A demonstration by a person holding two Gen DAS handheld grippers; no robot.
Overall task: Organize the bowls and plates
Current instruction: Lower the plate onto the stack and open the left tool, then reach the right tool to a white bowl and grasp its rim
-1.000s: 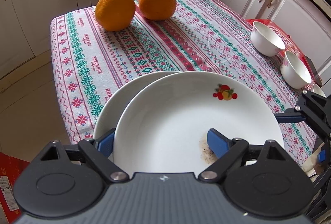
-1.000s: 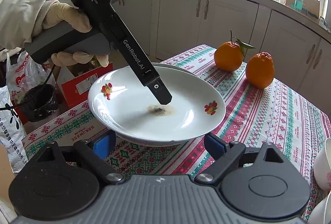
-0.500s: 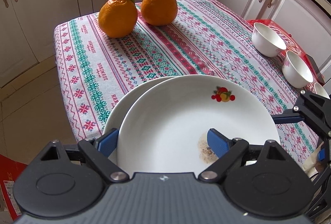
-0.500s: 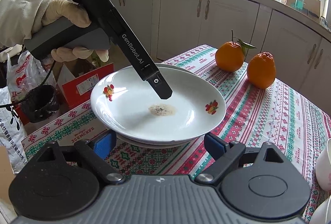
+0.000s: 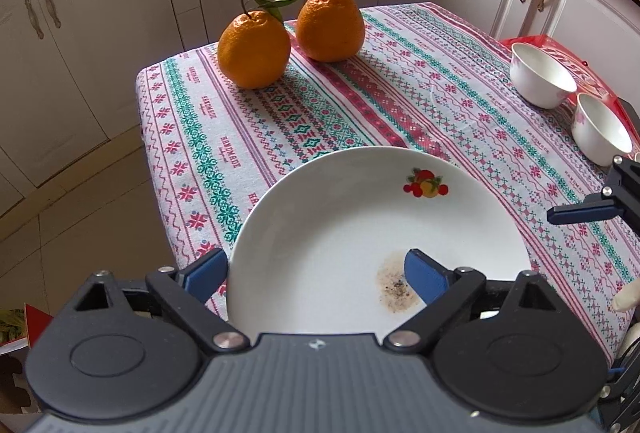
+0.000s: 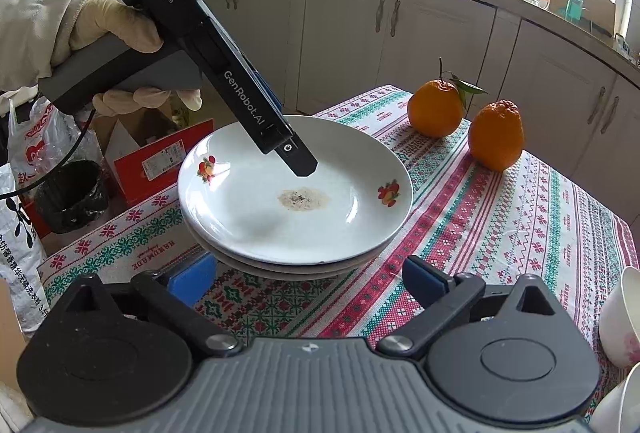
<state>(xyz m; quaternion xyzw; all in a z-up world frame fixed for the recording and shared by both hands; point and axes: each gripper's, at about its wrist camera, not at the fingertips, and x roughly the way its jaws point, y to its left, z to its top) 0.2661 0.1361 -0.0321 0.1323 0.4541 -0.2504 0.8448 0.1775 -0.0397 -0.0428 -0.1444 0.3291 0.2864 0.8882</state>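
A white plate [image 5: 360, 225] with fruit prints and a brown stain sits on top of another plate [image 6: 288, 267] at the near edge of the patterned tablecloth [image 5: 360, 93]. My left gripper [image 5: 316, 273] is open, one finger outside the rim and one over the plate's inside; it also shows in the right wrist view [image 6: 298, 163]. The top plate shows there too [image 6: 296, 193]. My right gripper [image 6: 308, 283] is open and empty, just short of the stack. Two white bowls [image 5: 540, 75] [image 5: 600, 129] stand at the table's right side.
Two oranges [image 5: 254, 49] [image 5: 330, 25] sit at the far end of the table. White cabinets [image 5: 80, 33] surround it. A red box [image 6: 160, 161], a black bin [image 6: 72, 193] and bags lie on the floor beyond the stack.
The top plate has been lowered and slid until it sits squarely on the lower plate, which no longer shows in the left wrist view. The right gripper has stayed still.
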